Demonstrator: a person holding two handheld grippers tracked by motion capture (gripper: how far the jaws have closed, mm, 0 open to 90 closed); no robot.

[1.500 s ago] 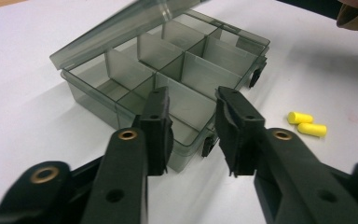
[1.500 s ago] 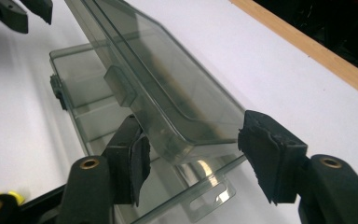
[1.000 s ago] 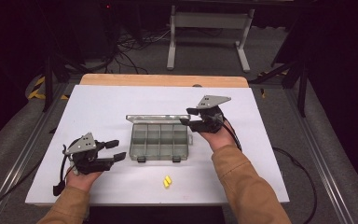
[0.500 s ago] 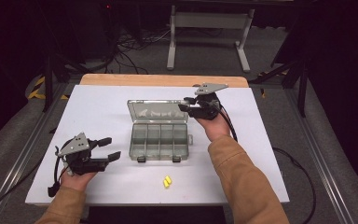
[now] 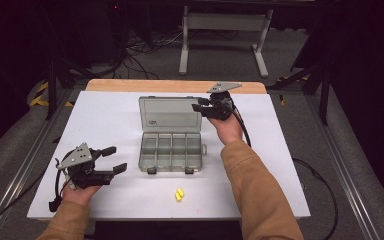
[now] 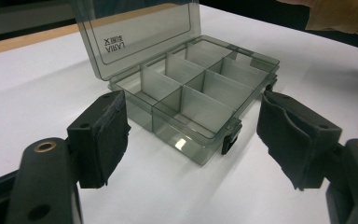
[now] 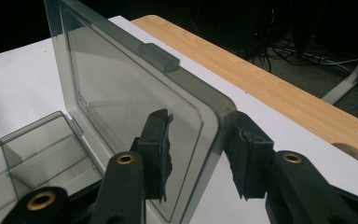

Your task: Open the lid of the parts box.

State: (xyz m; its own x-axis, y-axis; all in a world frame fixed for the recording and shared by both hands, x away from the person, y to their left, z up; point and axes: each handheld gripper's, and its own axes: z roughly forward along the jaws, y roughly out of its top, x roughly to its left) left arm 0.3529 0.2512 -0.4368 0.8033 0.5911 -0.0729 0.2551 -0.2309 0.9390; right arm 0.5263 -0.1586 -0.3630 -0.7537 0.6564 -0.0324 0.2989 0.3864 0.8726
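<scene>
Your compartment box (image 5: 171,151) sits mid-bench with its clear lid (image 5: 170,114) swung up and leaning toward twelve o'clock. Your right hand-held gripper (image 5: 198,107) straddles the lid's three o'clock edge, one jaw on each face; the jaws have just been closing further, yet from the right gripper view you cannot tell whether the pads press the plastic. Your left hand-held gripper (image 5: 113,159) rests at about eight o'clock of the box, well apart from it, jaws spread with nothing between them and just been opening; its view looks across the empty compartments and the two front latches. A small yellow piece (image 5: 179,194) lies at six o'clock of the box, near the bench (image 5: 107,115) front edge. White bench surface lies open at nine and three o'clock of the box. Beyond the lid, a bare wooden strip (image 5: 145,85) runs along the far edge.
</scene>
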